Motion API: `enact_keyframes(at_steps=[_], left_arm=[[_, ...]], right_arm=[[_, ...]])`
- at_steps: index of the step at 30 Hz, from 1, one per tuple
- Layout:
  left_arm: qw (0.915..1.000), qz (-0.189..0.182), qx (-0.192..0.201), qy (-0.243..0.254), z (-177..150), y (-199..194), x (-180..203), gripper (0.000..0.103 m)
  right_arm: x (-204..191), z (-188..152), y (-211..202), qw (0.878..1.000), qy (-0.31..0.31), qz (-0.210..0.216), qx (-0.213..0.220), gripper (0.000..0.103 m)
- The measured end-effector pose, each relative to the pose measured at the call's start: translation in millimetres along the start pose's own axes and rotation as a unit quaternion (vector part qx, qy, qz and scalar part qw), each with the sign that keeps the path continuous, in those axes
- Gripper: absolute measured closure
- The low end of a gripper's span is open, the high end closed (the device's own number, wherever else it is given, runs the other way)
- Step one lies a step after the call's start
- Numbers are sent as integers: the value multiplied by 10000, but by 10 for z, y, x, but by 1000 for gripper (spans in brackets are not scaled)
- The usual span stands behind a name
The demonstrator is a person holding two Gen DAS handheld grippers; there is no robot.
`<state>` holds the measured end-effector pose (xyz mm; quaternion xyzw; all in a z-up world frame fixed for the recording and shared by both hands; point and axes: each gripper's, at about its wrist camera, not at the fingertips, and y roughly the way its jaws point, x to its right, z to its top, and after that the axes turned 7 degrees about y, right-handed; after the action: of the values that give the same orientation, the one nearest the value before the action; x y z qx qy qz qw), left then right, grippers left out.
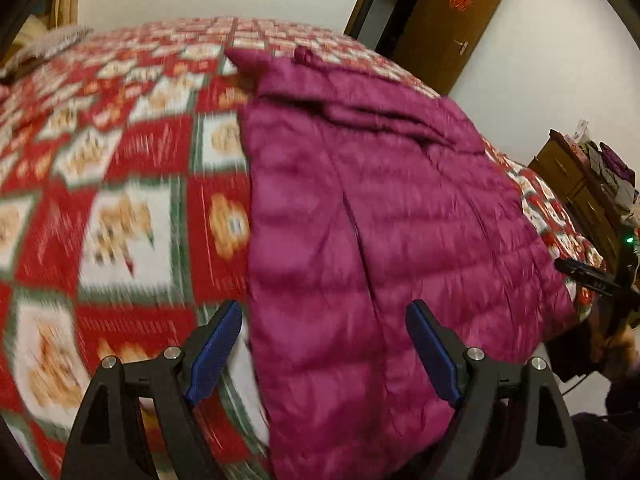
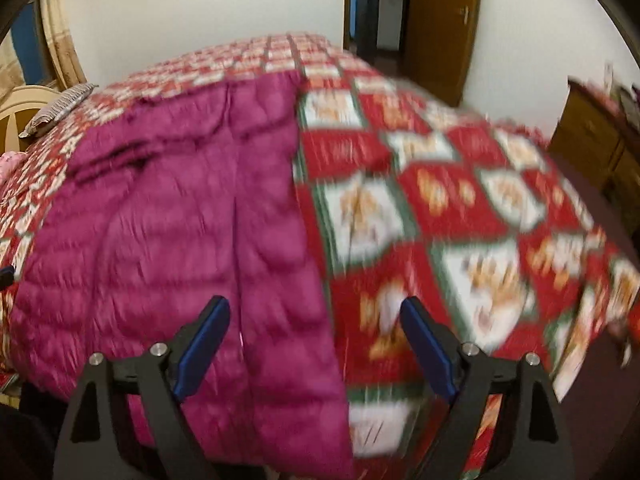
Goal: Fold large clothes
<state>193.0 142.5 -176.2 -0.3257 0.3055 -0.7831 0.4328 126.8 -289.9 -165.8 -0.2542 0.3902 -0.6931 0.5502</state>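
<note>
A magenta quilted down jacket (image 1: 380,208) lies spread on a bed with a red, white and green patterned cover (image 1: 120,184). Its near hem hangs over the bed's front edge. My left gripper (image 1: 324,312) is open above the jacket's left edge, with nothing between its blue pads. In the right wrist view the same jacket (image 2: 192,220) fills the left half. My right gripper (image 2: 316,308) is open above the jacket's right edge, over jacket and bed cover (image 2: 460,216) alike, and holds nothing. The right gripper's tip (image 1: 588,276) shows at the far right of the left wrist view.
A grey pillow (image 2: 60,108) lies at the bed's far left by a cream headboard (image 2: 24,104). A wooden door (image 1: 452,24) stands open in the far wall. A wooden dresser (image 1: 580,188) with clutter on top stands to the right of the bed.
</note>
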Motion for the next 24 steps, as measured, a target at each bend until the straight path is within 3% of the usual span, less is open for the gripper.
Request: enact_keyframes(at_steps=[6,9,13,14,16,18,20,21,22,23,24], left_arm=[[9992,-305,-148,-206,-271,-41,30,19],[9984,-493,-187,-213,-375,-45,87,19],[9976,-632,-240,-168,-420,-46,115,19],[9970,-706,-255,-172,-438,-58,107,19],[9954,-869,-321,-225,-493,-63,89,19],[9950,-918,-269,-299,-543,-75,64,20],[9950,-901,-205,-366,-555,-82,53,28],[9951,-887,-213,-394,-559,-77,49,44],[9949,-890,-241,-404,-562,-72,46,71],[9941,-948,-291,-440,-571,-61,33,86],[9920,-1082,-365,-536,-586,-33,14,94]], right_arm=[[-89,-235,90,9992,-322,71,-227,14],[-188,-341,154,9963,-576,272,-579,18],[-281,-493,267,9921,-945,114,-821,42],[-282,-510,276,9921,-924,148,-839,46],[-271,-524,268,9924,-840,306,-851,67],[-249,-530,238,9929,-711,473,-827,78],[-199,-519,203,9933,-524,654,-792,83],[-172,-521,175,9934,-447,711,-778,84],[-141,-511,157,9932,-297,824,-768,86],[-113,-497,132,9924,-160,957,-756,86],[-83,-482,93,9912,-29,1110,-716,87]])
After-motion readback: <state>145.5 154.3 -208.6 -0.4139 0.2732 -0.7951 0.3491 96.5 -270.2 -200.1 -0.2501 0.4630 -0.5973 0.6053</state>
